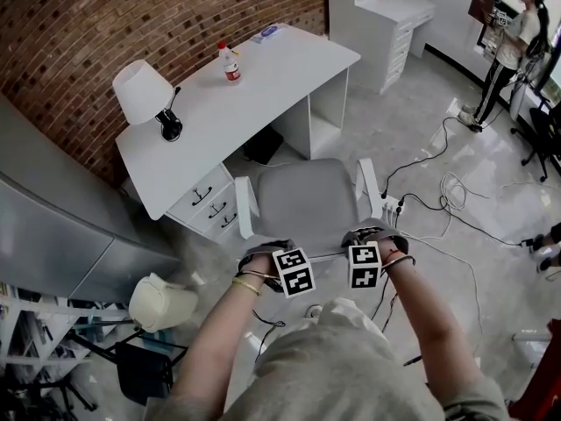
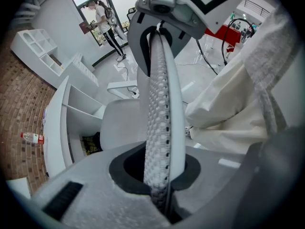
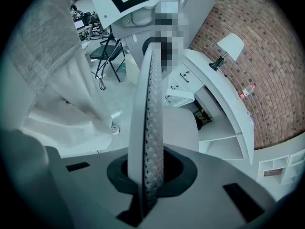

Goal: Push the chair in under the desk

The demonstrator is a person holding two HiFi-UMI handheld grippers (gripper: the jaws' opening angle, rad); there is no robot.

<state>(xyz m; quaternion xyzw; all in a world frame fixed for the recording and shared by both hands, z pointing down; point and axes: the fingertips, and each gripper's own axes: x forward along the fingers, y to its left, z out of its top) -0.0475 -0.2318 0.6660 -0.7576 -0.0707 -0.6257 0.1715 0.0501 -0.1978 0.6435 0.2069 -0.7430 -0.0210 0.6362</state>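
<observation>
hidden: base of grey-seated white office chair [image 1: 307, 202], under its seat | too small: label print on clear red-capped plastic bottle [image 1: 230, 63] | cut off: dark chair [image 1: 545, 139] at right edge

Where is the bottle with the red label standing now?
In the head view, the bottle stands upright on the white desk, near the brick wall, right of the table lamp and beyond the chair.

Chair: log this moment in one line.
left tongs shut on backrest | right tongs shut on backrest | chair facing desk opening, not under yet
</observation>
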